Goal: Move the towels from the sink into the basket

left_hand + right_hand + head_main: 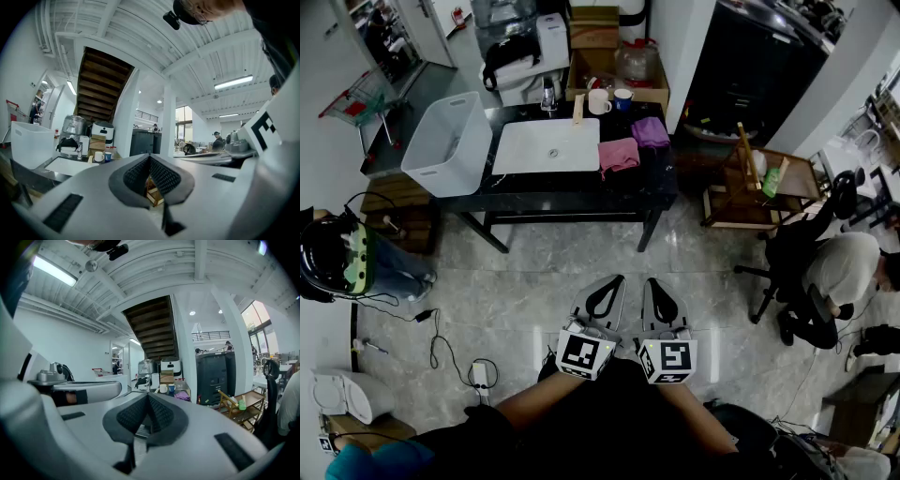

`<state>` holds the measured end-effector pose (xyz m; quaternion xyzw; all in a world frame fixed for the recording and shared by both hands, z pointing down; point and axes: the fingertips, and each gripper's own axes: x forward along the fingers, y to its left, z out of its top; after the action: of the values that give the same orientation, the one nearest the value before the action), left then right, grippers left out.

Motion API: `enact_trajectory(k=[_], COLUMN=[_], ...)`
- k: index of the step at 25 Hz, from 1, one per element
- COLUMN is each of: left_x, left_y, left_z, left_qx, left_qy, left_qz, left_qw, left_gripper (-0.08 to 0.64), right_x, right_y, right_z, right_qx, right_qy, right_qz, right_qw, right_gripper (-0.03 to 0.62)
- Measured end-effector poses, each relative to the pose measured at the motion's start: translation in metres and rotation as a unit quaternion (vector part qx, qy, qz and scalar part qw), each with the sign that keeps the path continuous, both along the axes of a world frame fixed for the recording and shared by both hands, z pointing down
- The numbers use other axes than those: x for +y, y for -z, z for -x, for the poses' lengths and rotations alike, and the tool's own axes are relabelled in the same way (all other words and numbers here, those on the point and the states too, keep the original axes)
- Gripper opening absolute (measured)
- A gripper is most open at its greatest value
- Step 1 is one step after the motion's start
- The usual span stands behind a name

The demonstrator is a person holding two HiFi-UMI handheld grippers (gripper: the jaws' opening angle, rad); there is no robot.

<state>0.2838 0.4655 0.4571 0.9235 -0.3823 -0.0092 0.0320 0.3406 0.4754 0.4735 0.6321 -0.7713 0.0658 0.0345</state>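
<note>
Head view: the pink towel [619, 154] and purple towel [650, 131] are lying on the counter at three o'clock of the sink [546, 147]. The basket [450, 141] at nine o'clock is looking empty, so both moves are probably still waiting.

Left gripper view: the left gripper [149, 160] is showing jaws together, holding nothing.

Right gripper view: the right gripper [147, 400] is likewise closed and empty.

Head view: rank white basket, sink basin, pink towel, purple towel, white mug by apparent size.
1. white basket and sink basin: too close to rank, and the basket's rim sits nearer the camera.
2. pink towel, marginally ahead of
3. purple towel.
4. white mug, smallest.
</note>
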Motion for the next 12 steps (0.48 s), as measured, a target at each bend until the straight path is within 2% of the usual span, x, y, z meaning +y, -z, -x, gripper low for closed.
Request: enact_trajectory(k=[5,12], left_x=[0.007,0.008], left_y=[-0.004,-0.016], left_z=[-0.007,0.004], left_qx=[0.0,-0.011], left_qy=[-0.005,0.026], left_qz=[-0.005,0.006], left_qw=[1.0,0.9996], left_gripper=[0.003,0.003], right_x=[0.007,0.019], right_y=[-0.001,-0.007], right_z=[-0.009,-0.03], right_qx=[0.007,-0.048], right_qy=[0.002,0.0], right_qz=[-0.011,-0.019], right_qw=[1.0,0.999], right_gripper=[0.018,0.018])
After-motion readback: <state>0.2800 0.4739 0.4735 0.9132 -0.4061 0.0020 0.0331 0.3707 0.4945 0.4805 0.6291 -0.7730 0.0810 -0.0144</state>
